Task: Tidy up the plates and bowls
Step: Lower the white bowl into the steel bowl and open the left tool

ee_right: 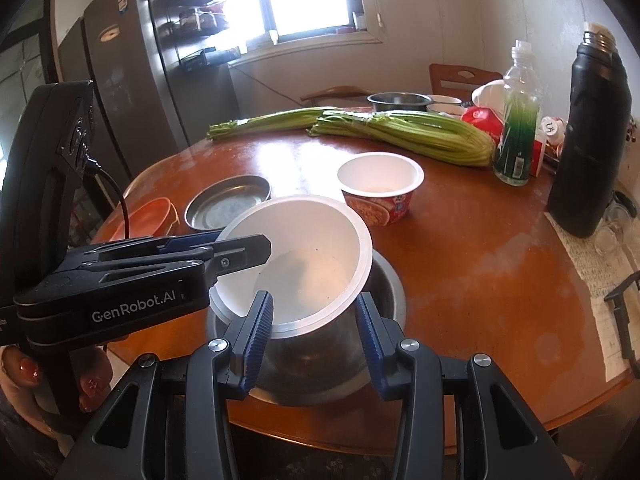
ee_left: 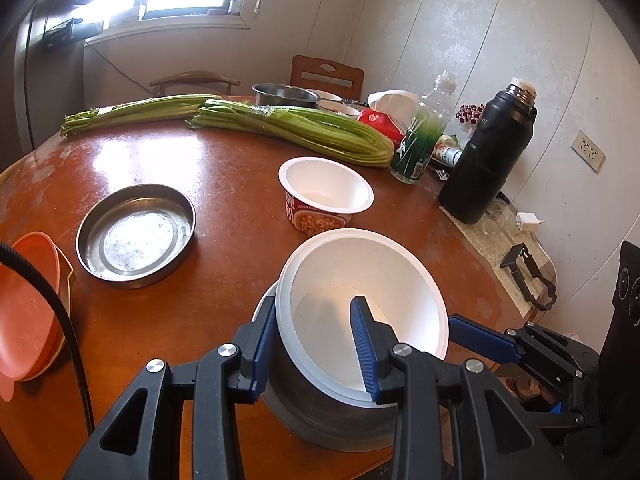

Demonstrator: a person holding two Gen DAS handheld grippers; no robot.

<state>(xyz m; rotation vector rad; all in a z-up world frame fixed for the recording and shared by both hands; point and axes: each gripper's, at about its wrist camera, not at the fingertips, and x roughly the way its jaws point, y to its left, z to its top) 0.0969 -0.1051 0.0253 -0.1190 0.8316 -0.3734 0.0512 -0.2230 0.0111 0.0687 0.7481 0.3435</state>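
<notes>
A white foam bowl point(ee_left: 360, 312) tilts inside a steel bowl point(ee_left: 332, 420) at the table's near edge. My left gripper point(ee_left: 316, 344) is shut on the white bowl's near rim, one finger inside and one outside. In the right wrist view the white bowl point(ee_right: 304, 264) sits in the steel bowl point(ee_right: 384, 284), and the left gripper point(ee_right: 240, 250) holds its left rim. My right gripper point(ee_right: 316, 336) is open, its fingers either side of the bowls' near edge. A second noodle bowl point(ee_left: 326, 190) point(ee_right: 380, 188), a steel plate point(ee_left: 136, 234) point(ee_right: 228, 204) and stacked orange plates point(ee_left: 28, 308) point(ee_right: 146, 214) lie on the table.
Two celery bunches point(ee_left: 296, 128) lie across the far side of the round wooden table point(ee_left: 224, 184). A plastic bottle point(ee_left: 424, 136), a black thermos point(ee_left: 492, 152), a tissue pack point(ee_left: 384, 116) and a far steel bowl point(ee_left: 284, 94) stand at the right and back. A refrigerator point(ee_right: 128, 80) stands left.
</notes>
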